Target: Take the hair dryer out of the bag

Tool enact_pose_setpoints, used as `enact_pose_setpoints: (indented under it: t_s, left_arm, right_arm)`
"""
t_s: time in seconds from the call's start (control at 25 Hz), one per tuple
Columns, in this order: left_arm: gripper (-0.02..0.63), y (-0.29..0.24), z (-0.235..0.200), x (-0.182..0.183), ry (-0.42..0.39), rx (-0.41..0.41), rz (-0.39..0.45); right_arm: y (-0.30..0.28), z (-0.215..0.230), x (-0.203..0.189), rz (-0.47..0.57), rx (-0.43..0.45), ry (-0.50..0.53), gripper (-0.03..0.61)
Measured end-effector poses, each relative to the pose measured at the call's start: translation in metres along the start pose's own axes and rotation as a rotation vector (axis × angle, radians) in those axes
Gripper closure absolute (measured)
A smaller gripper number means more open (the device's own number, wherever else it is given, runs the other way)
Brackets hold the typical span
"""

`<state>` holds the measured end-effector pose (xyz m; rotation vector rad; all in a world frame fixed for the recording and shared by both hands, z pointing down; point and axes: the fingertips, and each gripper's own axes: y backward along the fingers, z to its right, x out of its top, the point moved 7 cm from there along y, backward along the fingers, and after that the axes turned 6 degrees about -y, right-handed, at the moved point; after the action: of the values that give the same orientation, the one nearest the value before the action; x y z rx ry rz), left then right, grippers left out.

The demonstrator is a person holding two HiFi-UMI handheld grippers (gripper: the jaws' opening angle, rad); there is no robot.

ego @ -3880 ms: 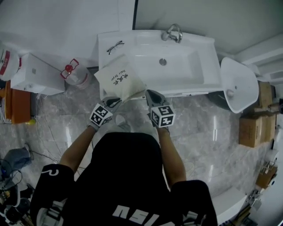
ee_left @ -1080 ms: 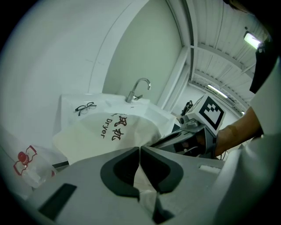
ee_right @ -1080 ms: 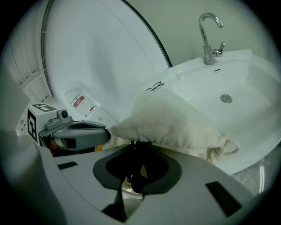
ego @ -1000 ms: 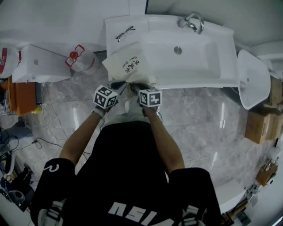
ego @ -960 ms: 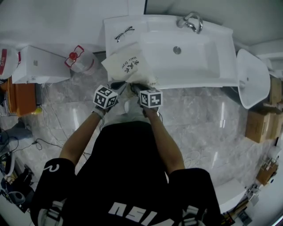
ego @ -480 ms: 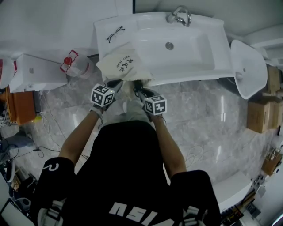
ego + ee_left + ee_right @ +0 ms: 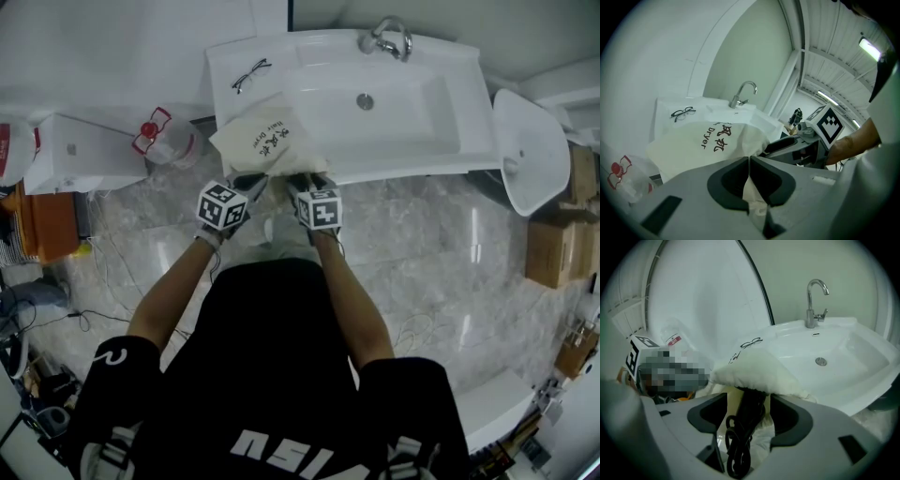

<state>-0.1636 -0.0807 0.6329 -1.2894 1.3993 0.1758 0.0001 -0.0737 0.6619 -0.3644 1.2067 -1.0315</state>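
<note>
My left tongs (image 7: 749,161) are squeezed narrow on a fold of cloth at the bag's (image 7: 710,140) mouth, and the cream fabric shows pinched between the pads. My right tongs (image 7: 749,401) stand wide. Their jaws have just been opening, and the dryer's (image 7: 751,408) dark handle sits between them with a gap on each side, so neither pad presses on it. The handle sticks out of the bag's mouth towards me, while the rest of the dryer is inside under the bulging cloth. Its black cord (image 7: 735,451) hangs in loops below the handle, just inside my right jaws.

From above, the bag (image 7: 265,141) lies on the left ledge of the sink (image 7: 422,141), with its open end over the front edge. Both tongs meet it there, the left (image 7: 251,181) just beside the right (image 7: 306,178). I cannot make out the dryer in that view. The glasses (image 7: 249,75) lie behind the bag near the wall, apart from it. The tap (image 7: 384,39) stands at the back of the basin.
</note>
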Motion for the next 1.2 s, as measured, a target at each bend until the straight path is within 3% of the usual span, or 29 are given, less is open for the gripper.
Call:
enact_pose_setpoints:
  t_s: [0.16, 0.4, 1.0, 1.2]
  left_arm:
    - [0.603, 0.001, -0.002, 0.003, 0.021, -0.028, 0.02]
    - [0.603, 0.002, -0.001, 0.005, 0.045, -0.06, 0.034]
    - [0.603, -0.007, 0.006, 0.004, 0.024, -0.019, 0.038]
    - [0.603, -0.011, 0.008, 0.009, 0.004, 0.0, 0.047]
  right_arm:
    - [-0.023, -0.001, 0.005, -0.033, -0.064, 0.006, 0.299]
    - [-0.04, 0.006, 0.005, -0.104, -0.119, -0.063, 0.333]
    - [-0.01, 0.001, -0.005, -0.131, -0.098, -0.101, 0.354]
    - [0.008, 0.002, -0.015, -0.132, -0.076, -0.066, 0.354]
